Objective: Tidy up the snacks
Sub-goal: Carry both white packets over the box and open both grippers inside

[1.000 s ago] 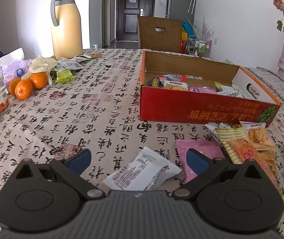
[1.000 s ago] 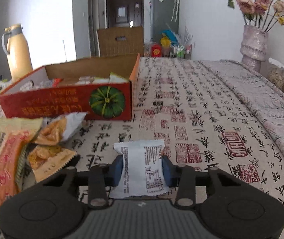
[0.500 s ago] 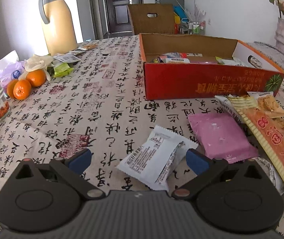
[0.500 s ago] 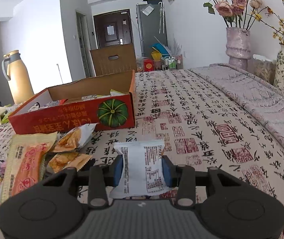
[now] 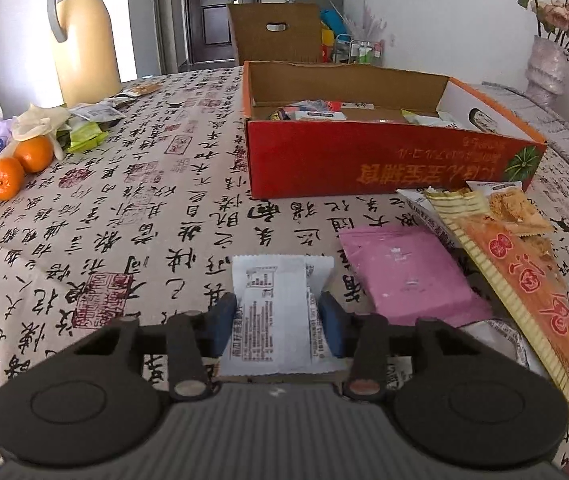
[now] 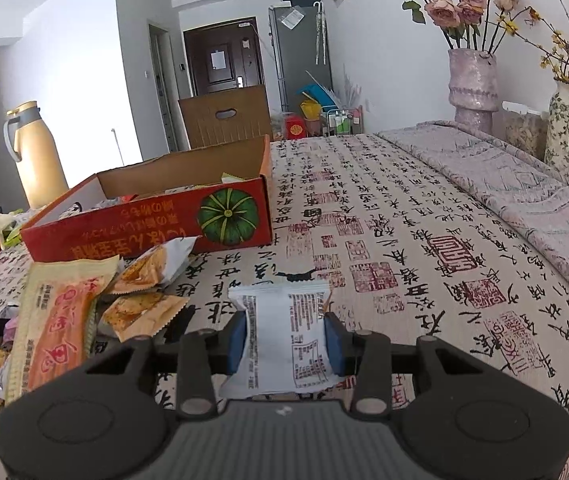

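Calligraphy-print table [image 5: 132,216] bearing red box [image 5: 364,168], oranges [image 5: 12,168].

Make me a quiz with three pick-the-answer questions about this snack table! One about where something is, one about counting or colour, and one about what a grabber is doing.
1. Where is the pink packet?
A. inside the red box
B. flat on the tablecloth, in front of the red box
C. beside the oranges

2. How many oranges lie on the table?
A. one
B. three
C. five

3. What is the right gripper doing?
A. clamped on a white packet
B. wide open with nothing in it
C. holding an orange

Answers:
1. B: it lies on the cloth on the near side of the red box.
2. B: three oranges sit together at the left edge of the left wrist view.
3. A: both blue pads press the sides of the white packet.
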